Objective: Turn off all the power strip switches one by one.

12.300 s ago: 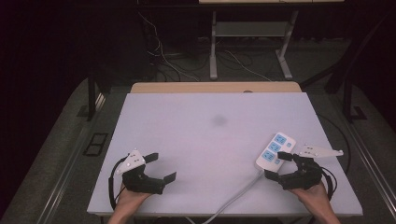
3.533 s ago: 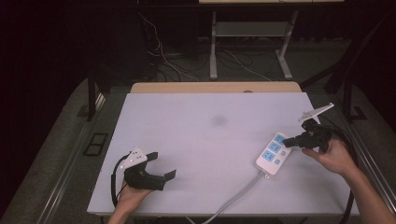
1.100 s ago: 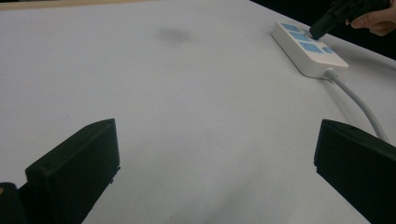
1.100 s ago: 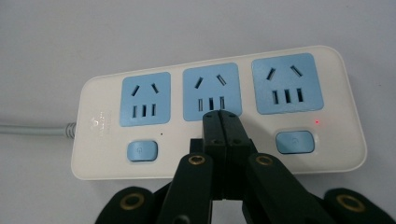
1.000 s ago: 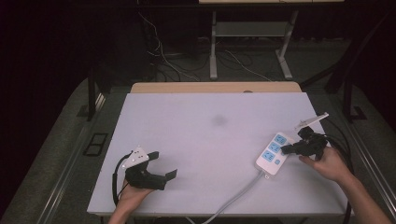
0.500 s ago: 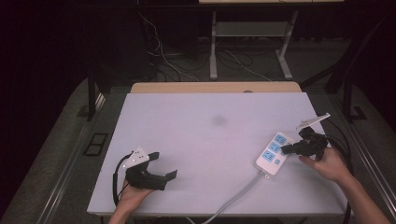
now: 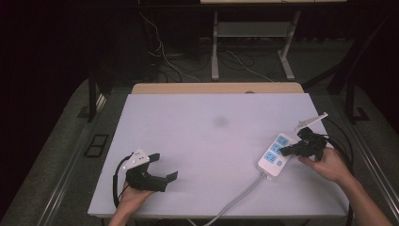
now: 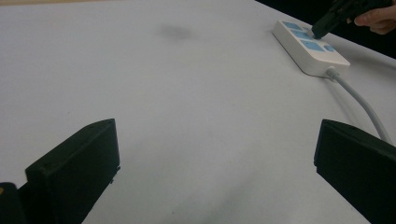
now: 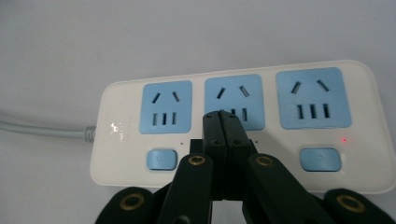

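Observation:
A white power strip (image 7: 275,155) with three blue sockets lies near the table's right edge. My right gripper (image 7: 283,151) is shut, and its tips rest on the strip's middle section. In the right gripper view the closed jaws cover the middle switch of the strip (image 9: 196,100), with the gripper's tip (image 9: 222,116) at the lower edge of the middle socket. A small red light (image 9: 344,139) glows above the right-hand switch. My left gripper (image 7: 164,165) lies open at the table's front left with nothing between its jaws. From there the strip (image 8: 310,46) and the right gripper (image 8: 317,32) show far off.
The strip's grey cord (image 7: 235,200) runs across the white table (image 7: 211,141) to its front edge. A faint dark smudge (image 7: 220,121) marks the table's middle. Cables and a metal stand's legs (image 7: 249,52) sit on the floor behind.
The right gripper left its resting spot at the front edge, swung to the strip's right side and set its shut tips on the strip. The left gripper has stayed put.

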